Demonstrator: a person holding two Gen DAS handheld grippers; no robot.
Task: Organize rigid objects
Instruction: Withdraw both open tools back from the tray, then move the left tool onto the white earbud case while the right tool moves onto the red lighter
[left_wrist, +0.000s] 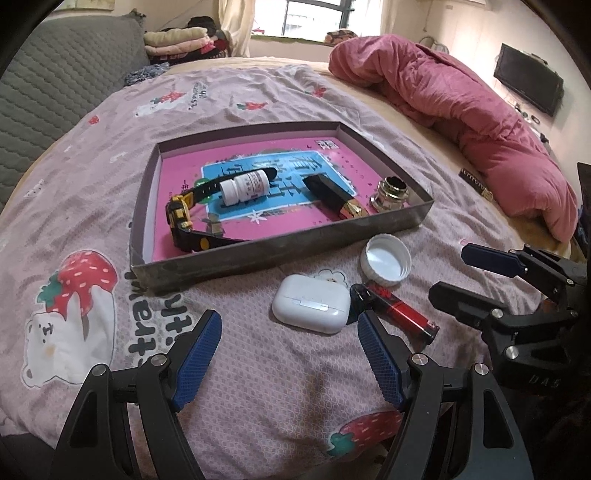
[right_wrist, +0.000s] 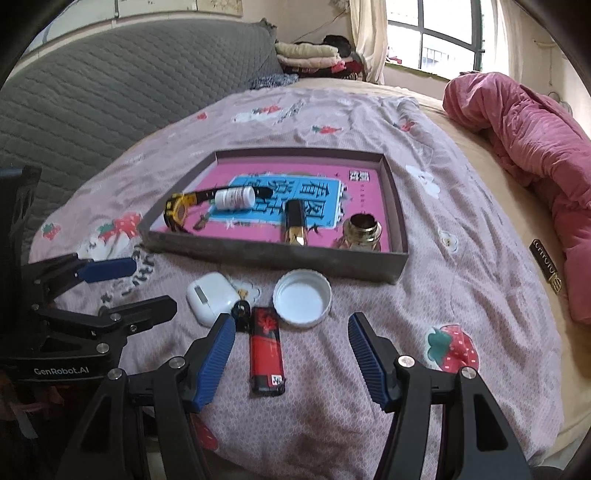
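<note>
A shallow box tray (left_wrist: 258, 254) (right_wrist: 280, 256) with a pink floor lies on the bed. In it are a black-and-yellow watch (left_wrist: 183, 218) (right_wrist: 177, 210), a white pill bottle (left_wrist: 245, 186) (right_wrist: 236, 197), a black-and-gold case (left_wrist: 332, 195) (right_wrist: 295, 223) and a small gold-rimmed jar (left_wrist: 391, 194) (right_wrist: 362, 230). In front of the tray lie a white earbuds case (left_wrist: 312, 302) (right_wrist: 208, 297), a white lid (left_wrist: 386, 260) (right_wrist: 303, 297) and a red-and-black lighter (left_wrist: 399, 314) (right_wrist: 266, 354). My left gripper (left_wrist: 290, 325) (right_wrist: 147, 286) is open and empty, just short of the earbuds case. My right gripper (right_wrist: 291, 328) (left_wrist: 454, 273) is open and empty, its jaws either side of the lighter.
The pink strawberry-print sheet (left_wrist: 240, 369) covers the bed. A rumpled pink quilt (left_wrist: 461, 110) (right_wrist: 535, 147) lies at the right. A grey quilted headboard (right_wrist: 92, 92) stands at the left, with folded clothes (left_wrist: 177, 40) by the window.
</note>
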